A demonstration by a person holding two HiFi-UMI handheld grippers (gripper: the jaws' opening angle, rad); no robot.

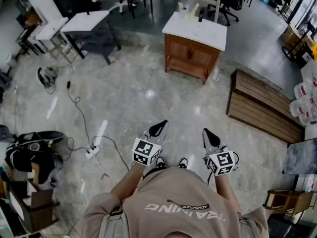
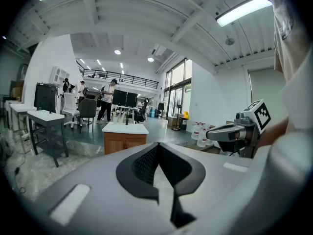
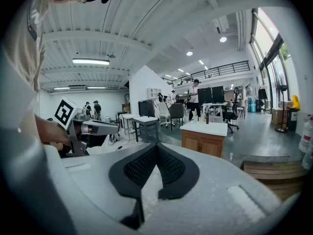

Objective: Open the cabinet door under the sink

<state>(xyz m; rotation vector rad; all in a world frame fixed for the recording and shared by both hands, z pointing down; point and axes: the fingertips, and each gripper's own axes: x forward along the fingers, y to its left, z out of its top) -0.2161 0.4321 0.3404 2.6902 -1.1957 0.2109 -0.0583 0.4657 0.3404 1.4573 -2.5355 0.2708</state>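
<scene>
Tongs on both sides are pressing together with nothing between them. The left tongs [image 1: 159, 128] and the right tongs [image 1: 210, 137] are hovering side by side over the grey stone floor [image 1: 124, 98], just ahead of the person's beige shirt [image 1: 173, 202]. Each is pointing toward 12 o'clock and tipping slightly down.

In the head view the sink cabinet [image 1: 192, 53] is standing well apart from them, at about 12 o'clock. It is a wooden unit carrying a white top [image 1: 195, 29], and its front doors [image 1: 190, 54] are sitting flush and shut. In the left gripper view the sink cabinet [image 2: 124, 142] is showing at 11 o'clock above the closed tips. In the right gripper view the sink cabinet [image 3: 204, 142] is showing at 1 o'clock.

A slatted wooden platform [image 1: 262, 108] is lying at 2 o'clock from the right tongs. A white power strip [image 1: 92, 152] is lying with its cable at 9 o'clock from the left tongs. A dark-legged table [image 1: 86, 21] is standing at 11 o'clock. People [image 2: 106, 99] are standing far back in the hall, beyond the sink cabinet.
</scene>
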